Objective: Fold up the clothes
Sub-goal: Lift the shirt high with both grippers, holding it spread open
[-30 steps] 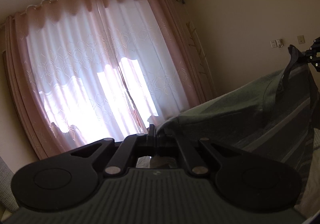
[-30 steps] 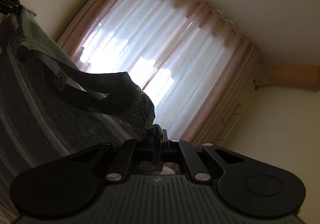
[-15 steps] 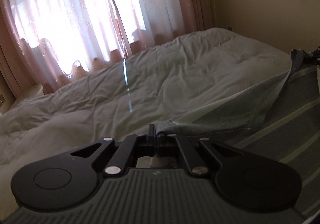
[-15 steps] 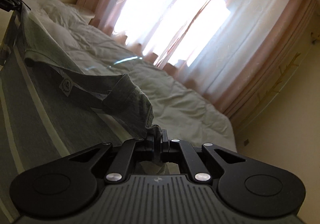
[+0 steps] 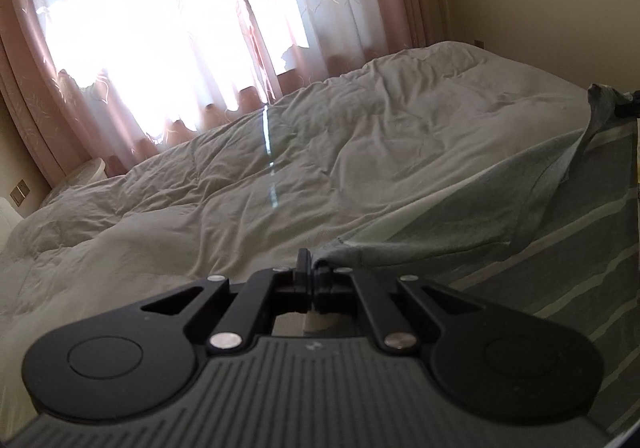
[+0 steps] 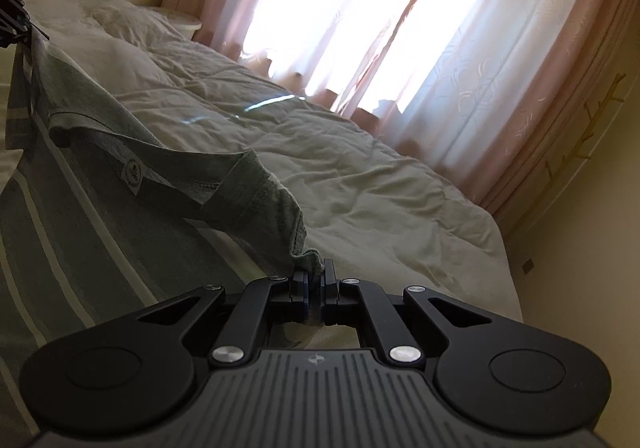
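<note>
Striped shirt (image 5: 520, 248) between both claws

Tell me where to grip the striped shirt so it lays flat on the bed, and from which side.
Grip the striped shirt at its two shoulder corners, from either side of the collar. The left gripper and right gripper are shut there; the body hangs flat between them above the duvet.
</note>
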`<action>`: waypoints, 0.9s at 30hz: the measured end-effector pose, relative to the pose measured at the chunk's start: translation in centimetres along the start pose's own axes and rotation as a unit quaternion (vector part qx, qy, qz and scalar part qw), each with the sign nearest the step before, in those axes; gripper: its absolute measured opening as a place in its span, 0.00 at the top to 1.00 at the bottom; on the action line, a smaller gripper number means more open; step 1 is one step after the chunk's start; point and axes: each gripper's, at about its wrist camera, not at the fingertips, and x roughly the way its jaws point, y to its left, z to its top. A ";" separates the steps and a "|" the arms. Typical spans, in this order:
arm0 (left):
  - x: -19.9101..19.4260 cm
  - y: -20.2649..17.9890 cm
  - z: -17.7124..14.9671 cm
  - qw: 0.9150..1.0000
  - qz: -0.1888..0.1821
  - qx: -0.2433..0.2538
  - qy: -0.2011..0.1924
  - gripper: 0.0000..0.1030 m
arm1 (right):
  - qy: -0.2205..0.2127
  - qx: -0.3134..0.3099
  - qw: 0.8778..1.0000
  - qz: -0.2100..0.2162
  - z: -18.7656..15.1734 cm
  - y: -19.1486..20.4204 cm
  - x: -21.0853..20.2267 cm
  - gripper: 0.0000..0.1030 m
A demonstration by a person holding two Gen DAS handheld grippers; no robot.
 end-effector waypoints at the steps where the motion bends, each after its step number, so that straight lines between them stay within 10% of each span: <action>1: -1.1 -0.1 0.1 1.000 0.003 0.001 -0.006 1.00 | -0.007 0.001 1.000 -0.001 0.2 -0.1 -1.2 0.98; 16: -24.6 -1.3 -1.8 0.993 0.051 0.008 -0.110 1.00 | -0.092 0.007 0.993 -0.076 1.8 4.9 -24.8 0.98; 27: -40.9 -5.0 -2.5 0.980 0.111 0.010 -0.163 1.00 | -0.190 -0.023 0.980 -0.045 0.2 3.9 -41.0 0.98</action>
